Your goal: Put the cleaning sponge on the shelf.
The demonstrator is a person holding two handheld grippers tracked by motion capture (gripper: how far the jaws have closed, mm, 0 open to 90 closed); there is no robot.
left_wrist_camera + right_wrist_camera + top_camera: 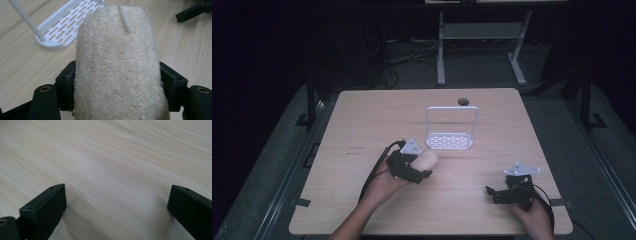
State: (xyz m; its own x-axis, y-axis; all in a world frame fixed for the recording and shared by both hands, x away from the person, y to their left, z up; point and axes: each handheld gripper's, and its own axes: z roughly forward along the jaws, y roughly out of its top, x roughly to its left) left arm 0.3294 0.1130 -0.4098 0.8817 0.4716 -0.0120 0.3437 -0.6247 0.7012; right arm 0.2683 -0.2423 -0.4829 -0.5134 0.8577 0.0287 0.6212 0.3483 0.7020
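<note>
Two black jaws of the left gripper (117,82) are clamped on the flanks of a cream, fibrous, oblong loofah sponge (117,65), which sticks out ahead of them over the pale wooden table (362,120), just short of the white slotted plastic rack with a tall wire-frame handle (449,140) that stands at about one o'clock from the sponge in the high view. The right gripper (498,192), near the table's front edge at about four o'clock from the sponge, has its jaws spread wide with bare wood between them.
</note>
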